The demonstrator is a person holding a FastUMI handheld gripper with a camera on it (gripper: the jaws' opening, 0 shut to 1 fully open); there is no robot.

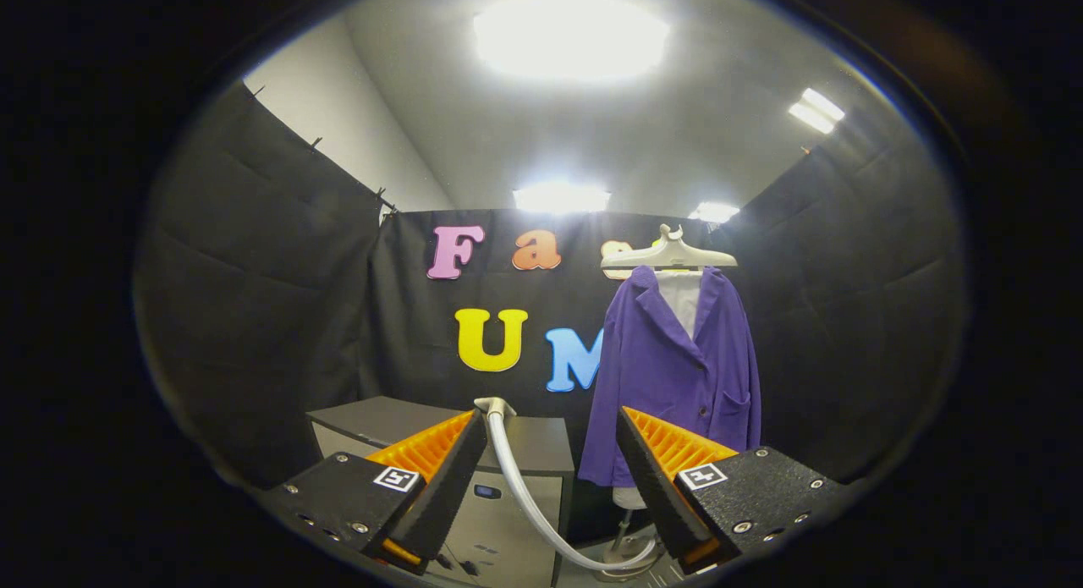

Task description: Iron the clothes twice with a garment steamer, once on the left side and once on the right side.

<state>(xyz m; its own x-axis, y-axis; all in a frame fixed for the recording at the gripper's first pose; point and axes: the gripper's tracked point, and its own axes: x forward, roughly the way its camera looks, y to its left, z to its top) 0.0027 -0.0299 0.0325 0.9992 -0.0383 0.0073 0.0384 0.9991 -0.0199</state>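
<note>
A purple jacket (677, 368) hangs on a pale hanger (668, 254) over a white stand, beyond my right finger and against the black wall. A grey steamer hose (525, 486) curves from a nozzle-like end (495, 406) on top of a grey cabinet down to the floor between my fingers. My gripper (550, 440) is open, with a wide gap between its fingers and nothing held. The steamer head itself cannot be made out for certain.
A grey cabinet (525, 444) stands low ahead of my left finger, with a dark top. The jacket stand's base (630, 541) sits on the floor between the fingers. Black cloth walls close the booth on three sides.
</note>
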